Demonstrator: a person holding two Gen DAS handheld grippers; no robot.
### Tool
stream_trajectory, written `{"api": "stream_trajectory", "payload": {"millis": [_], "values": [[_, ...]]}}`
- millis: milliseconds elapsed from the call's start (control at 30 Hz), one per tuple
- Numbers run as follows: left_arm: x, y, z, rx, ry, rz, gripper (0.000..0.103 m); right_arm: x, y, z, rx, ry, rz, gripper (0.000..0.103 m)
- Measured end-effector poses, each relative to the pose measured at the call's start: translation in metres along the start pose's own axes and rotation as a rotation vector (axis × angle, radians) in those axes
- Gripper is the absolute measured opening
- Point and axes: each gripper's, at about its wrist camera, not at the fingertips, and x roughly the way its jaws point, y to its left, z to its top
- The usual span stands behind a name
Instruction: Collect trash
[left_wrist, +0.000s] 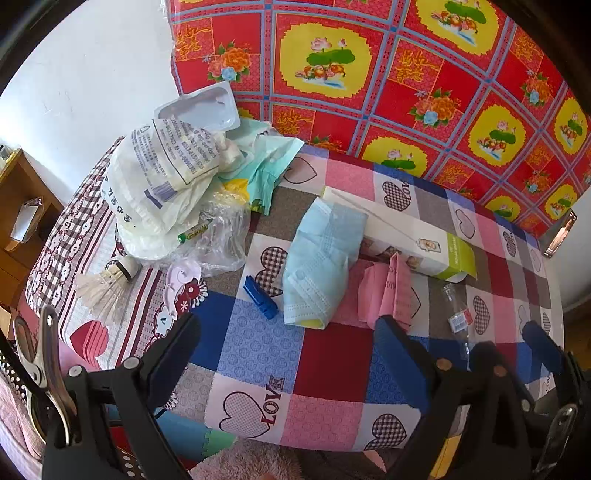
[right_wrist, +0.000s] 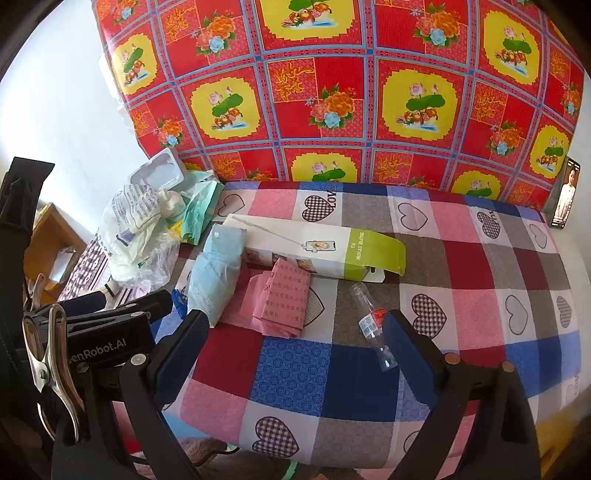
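Both grippers hover over the near edge of a patchwork cloth (right_wrist: 295, 369) covering the table, each with its 2 fingers spread wide and nothing between them: the left gripper (left_wrist: 288, 354) sits above blue and red squares, the right gripper (right_wrist: 295, 343) beside it to the right. A small clear bottle (right_wrist: 375, 325) lies flat just left of the right gripper's right finger. Further in, a blue clothes peg (left_wrist: 260, 297) lies beside a crumpled blue face mask (left_wrist: 317, 266), which touches folded pink paper (right_wrist: 286, 299). Behind these lies a long white and green box (right_wrist: 314, 251). At far left, a heap of plastic bags (left_wrist: 162, 188) is topped by a clear tray (left_wrist: 203, 107), with a shuttlecock (left_wrist: 103, 288) at its near side. A red flowered cloth (right_wrist: 332, 92) stands behind.
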Motion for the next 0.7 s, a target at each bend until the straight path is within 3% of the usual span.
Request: {"api": "stream_trajectory", "payload": {"millis": [700], "values": [[0.0002,0.0028,-0.0024,-0.005,0.002,0.007,0.097,0.0001,0.0043,-0.0007,-0.003,0.005,-0.003,0.097]]}}
